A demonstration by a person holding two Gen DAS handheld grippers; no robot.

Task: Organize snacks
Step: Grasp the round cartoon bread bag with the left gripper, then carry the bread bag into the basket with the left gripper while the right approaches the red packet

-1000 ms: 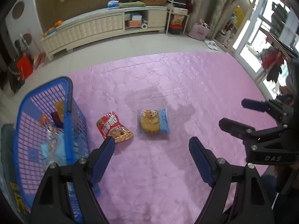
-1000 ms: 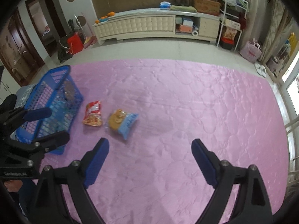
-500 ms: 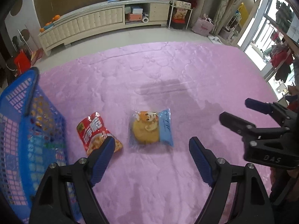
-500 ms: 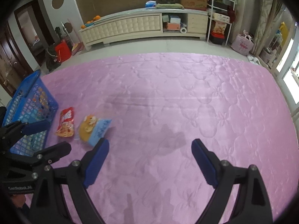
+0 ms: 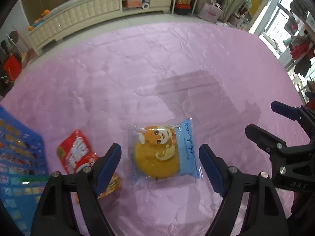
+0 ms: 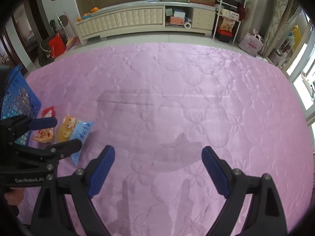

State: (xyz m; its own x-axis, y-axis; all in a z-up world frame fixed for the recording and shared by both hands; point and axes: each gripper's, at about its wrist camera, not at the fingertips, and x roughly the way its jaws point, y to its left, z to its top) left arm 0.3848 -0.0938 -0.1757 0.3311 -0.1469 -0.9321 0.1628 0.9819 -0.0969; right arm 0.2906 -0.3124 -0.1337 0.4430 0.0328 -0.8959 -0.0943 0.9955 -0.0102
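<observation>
Hovering claws: left claw (image 5: 159, 155) spread wide above the cake packet, nothing clamped; right claw (image 6: 158, 158) spread wide over bare quilt, holding nothing.
Cake packet (image 5: 165, 153): clear wrapper, round yellow cake, cartoon child's face, blue side panel with handwriting-style script too small to read; lies flat on the quilt between the left claw's fingers in the left wrist view, whether touched I cannot tell.
Red snack bag (image 5: 76, 153): large white characters, partly covered by the left claw's finger (image 5: 107, 163); lies just beside the basket, left of the cake packet.
Blue basket (image 5: 17, 157): lattice plastic, cut off at the frame edge; packets inside blurred, not legible.
Writing on tools: "GenRobot.AI" on the left claw's body in the right wrist view; "DAS", seen upside down, on the right claw's body in the left wrist view.
Surface: pink quilt (image 6: 177, 98), stitched flower pattern, spread on a pale tiled floor.
Room: long cream cabinet (image 6: 126, 19) with oranges on top and boxes on its shelves, white wire rack, pink bag, bright windows at right.
</observation>
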